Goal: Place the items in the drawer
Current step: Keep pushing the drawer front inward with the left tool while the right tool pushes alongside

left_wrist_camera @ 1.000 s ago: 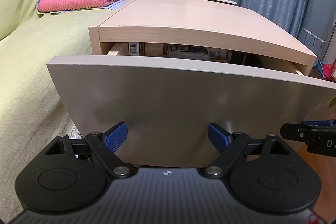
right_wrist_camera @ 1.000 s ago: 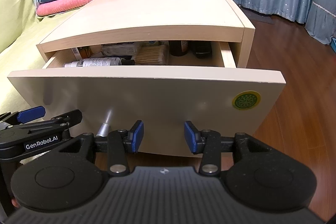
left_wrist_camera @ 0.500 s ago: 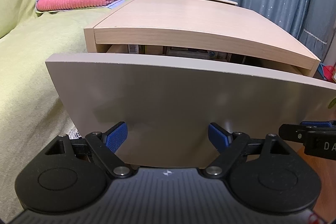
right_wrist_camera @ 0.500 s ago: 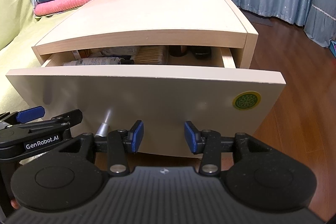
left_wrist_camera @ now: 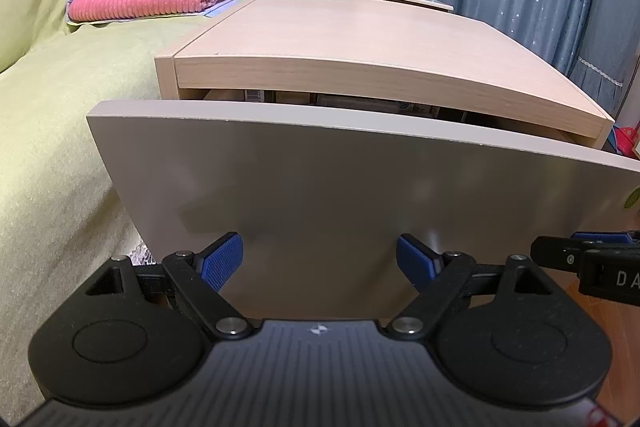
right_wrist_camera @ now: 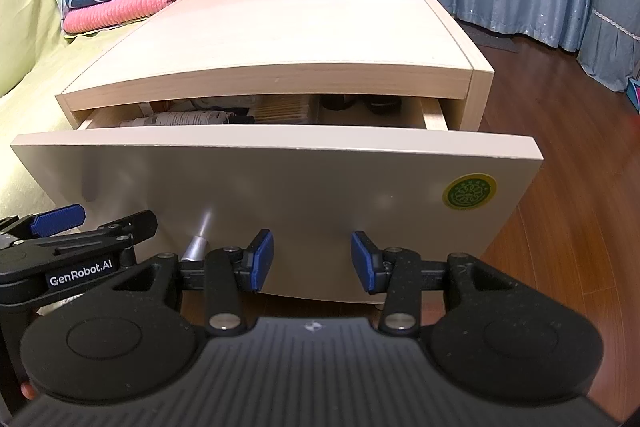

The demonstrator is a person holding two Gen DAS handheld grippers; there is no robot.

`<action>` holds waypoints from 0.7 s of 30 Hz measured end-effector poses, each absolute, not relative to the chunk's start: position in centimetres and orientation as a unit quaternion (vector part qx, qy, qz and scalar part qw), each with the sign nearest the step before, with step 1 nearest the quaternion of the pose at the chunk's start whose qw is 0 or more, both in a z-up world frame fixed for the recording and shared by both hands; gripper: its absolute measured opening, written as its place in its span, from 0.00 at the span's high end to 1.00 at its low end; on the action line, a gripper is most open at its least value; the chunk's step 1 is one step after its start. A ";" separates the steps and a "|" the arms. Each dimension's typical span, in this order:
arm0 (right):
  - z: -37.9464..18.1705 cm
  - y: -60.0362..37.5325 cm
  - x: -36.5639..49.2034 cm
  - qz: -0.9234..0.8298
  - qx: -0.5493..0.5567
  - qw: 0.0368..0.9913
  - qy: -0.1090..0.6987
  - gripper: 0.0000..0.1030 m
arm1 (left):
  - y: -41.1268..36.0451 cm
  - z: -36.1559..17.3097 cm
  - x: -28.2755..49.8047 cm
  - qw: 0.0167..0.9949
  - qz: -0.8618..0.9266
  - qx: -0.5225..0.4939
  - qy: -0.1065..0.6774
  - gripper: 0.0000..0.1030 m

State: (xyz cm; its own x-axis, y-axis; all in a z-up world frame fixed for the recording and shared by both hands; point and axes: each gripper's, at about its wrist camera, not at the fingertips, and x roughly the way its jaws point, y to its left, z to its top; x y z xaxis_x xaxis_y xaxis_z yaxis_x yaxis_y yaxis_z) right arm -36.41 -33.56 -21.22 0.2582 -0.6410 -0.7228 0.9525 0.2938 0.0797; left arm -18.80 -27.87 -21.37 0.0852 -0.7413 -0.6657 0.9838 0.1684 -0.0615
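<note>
The nightstand [right_wrist_camera: 276, 39] stood against the bed [left_wrist_camera: 52, 131], and its drawer [right_wrist_camera: 280, 187] was partly out, with its wide front panel running left to right directly ahead of both my grippers. Through the gap under the top I could see items already lying inside: a bottle [right_wrist_camera: 184, 117] on its side along the front, a pack of what looked like cotton swabs [right_wrist_camera: 284, 107] next to it, and darker things further right that I could not make out. My right gripper [right_wrist_camera: 312, 259] was held level and square to the panel, near its lower middle, with its jaws apart and empty. My left gripper [left_wrist_camera: 320, 261] sat just beside it toward the bed, also level, jaws spread wider and holding nothing. Both were about equally near the panel; whether either pad touched it I could not tell. With items inside and the drawer ajar, I judged the scene fitted either more loading or pushing it shut.
</note>
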 end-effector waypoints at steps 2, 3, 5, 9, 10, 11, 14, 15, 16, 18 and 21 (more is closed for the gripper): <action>-21.2 -33.6 -36.4 -0.533 0.264 0.748 0.295 0.62 | -27.9 -21.4 -18.7 0.706 -0.611 0.208 0.291 0.18; -21.2 -33.7 -36.4 -0.534 0.263 0.748 0.295 0.62 | -27.9 -21.3 -18.6 0.706 -0.611 0.209 0.290 0.18; -21.2 -33.7 -36.3 -0.534 0.262 0.748 0.294 0.62 | -27.9 -21.2 -18.6 0.706 -0.612 0.209 0.290 0.18; -21.2 -33.9 -36.2 -0.536 0.261 0.747 0.294 0.62 | -28.0 -21.2 -18.5 0.705 -0.614 0.208 0.289 0.18; -21.2 -34.0 -36.2 -0.536 0.261 0.747 0.293 0.62 | -28.1 -21.2 -18.4 0.705 -0.614 0.207 0.288 0.18; -21.3 -34.0 -36.2 -0.537 0.260 0.747 0.293 0.62 | -28.2 -21.2 -18.4 0.705 -0.614 0.207 0.288 0.18; -21.3 -34.0 -36.1 -0.538 0.258 0.747 0.293 0.62 | -28.4 -21.2 -18.3 0.705 -0.615 0.207 0.288 0.18; -21.3 -34.0 -36.1 -0.538 0.257 0.747 0.293 0.62 | -28.5 -21.2 -18.3 0.705 -0.615 0.206 0.287 0.18; -21.3 -34.1 -36.1 -0.539 0.256 0.747 0.293 0.62 | -28.5 -21.2 -18.3 0.705 -0.615 0.206 0.287 0.18; -21.3 -34.2 -36.0 -0.539 0.256 0.747 0.293 0.62 | -28.7 -21.3 -18.2 0.705 -0.615 0.206 0.287 0.18; -21.4 -34.3 -35.9 -0.540 0.255 0.747 0.292 0.62 | -28.9 -21.3 -18.1 0.705 -0.616 0.205 0.286 0.18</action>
